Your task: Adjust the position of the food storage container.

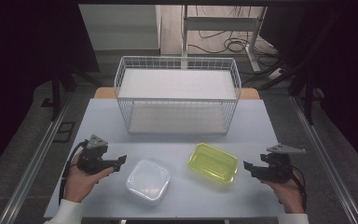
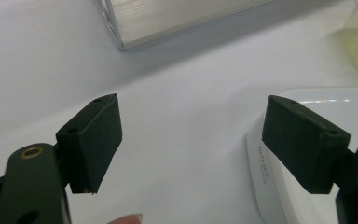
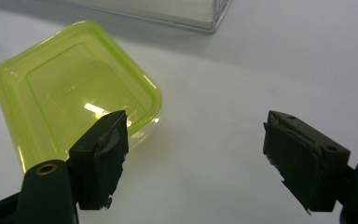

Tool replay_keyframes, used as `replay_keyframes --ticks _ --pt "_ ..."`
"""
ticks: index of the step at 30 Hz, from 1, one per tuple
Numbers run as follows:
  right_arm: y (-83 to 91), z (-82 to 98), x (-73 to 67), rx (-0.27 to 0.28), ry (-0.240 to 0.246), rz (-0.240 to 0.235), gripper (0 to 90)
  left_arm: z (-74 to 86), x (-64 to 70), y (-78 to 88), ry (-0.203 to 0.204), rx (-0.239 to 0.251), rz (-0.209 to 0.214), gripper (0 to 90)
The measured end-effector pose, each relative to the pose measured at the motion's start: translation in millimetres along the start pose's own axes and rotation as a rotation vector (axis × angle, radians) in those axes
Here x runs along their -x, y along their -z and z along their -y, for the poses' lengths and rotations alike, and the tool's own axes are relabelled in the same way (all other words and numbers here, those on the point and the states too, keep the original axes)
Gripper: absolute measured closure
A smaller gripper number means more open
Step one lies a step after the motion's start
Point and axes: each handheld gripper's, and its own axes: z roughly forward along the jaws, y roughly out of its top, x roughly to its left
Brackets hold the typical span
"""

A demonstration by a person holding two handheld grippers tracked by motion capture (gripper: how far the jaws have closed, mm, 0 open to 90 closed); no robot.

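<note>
White box point(image 1: 148, 181) btwn left tongs point(image 1: 121, 161), yellow box point(image 1: 213, 162), wire basket point(image 1: 177, 95) behind

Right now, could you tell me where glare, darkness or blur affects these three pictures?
High view: the surroundings are very dark, while the table is evenly lit. Left gripper view: a bright streak of glare lies on the white container, and the wire rack looks soft. Right gripper view: a glare patch sits on the yellow-green container, behind the right claw.
</note>
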Motion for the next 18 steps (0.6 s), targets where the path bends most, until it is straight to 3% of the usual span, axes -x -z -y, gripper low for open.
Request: replay_keyframes --ticks 7,15,18 --pt "-1.4 -3.1 -1.0 -0.003 -0.005 -0.008 23.9 3.9 0.3 -1.8 0.019 -0.037 0.026 19.6" --pt "-4.8 -7.9 -2.3 -0.069 -0.016 -0.003 31.2 5.0 -1.1 3.6 0.021 -0.035 0.031 19.2" --pt "-3.5 -7.8 -4.8 -0.093 -0.042 -0.005 33.0 5.8 -1.4 5.1 0.022 -0.035 0.036 19.0"
